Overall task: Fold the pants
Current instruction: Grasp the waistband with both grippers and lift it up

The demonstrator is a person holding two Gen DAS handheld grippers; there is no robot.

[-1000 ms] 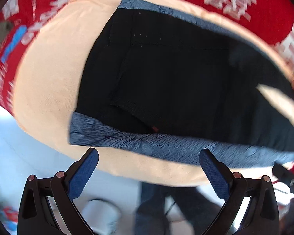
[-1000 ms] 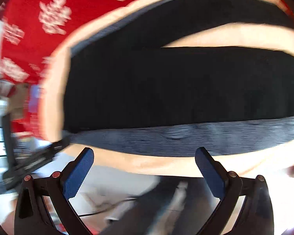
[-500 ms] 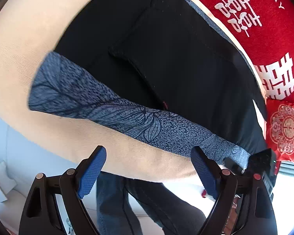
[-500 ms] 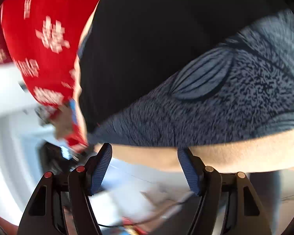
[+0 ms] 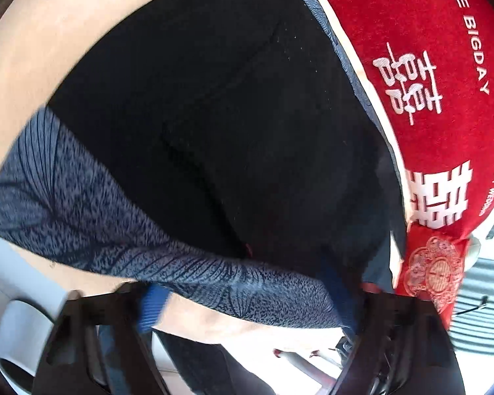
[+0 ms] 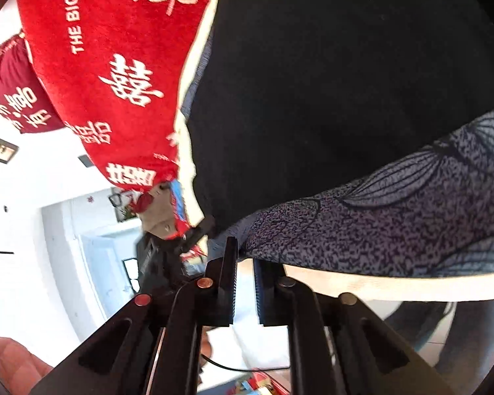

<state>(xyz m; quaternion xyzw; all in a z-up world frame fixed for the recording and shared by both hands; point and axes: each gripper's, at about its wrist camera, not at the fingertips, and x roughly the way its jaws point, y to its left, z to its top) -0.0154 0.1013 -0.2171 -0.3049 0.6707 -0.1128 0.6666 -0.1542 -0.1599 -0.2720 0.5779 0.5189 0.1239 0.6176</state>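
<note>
Pants [image 5: 214, 125] lay flat and unfolded on the cream table [image 5: 49, 33], waistband [image 5: 92, 227] along its near edge (nothing folded yet); left gripper [image 5: 247, 299] and right gripper [image 6: 245, 260] were closing over that band.

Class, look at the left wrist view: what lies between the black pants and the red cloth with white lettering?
A narrow strip of the cream table separates the pants from the red cloth; the pants' blue-grey patterned band borders it. The left wrist view shows it.

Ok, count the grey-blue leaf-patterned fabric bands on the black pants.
2. One grey-blue patterned band runs along the near edge of the black pants; the other lies along their far edge, beside the red cloth with white characters. More may be hidden.
</note>
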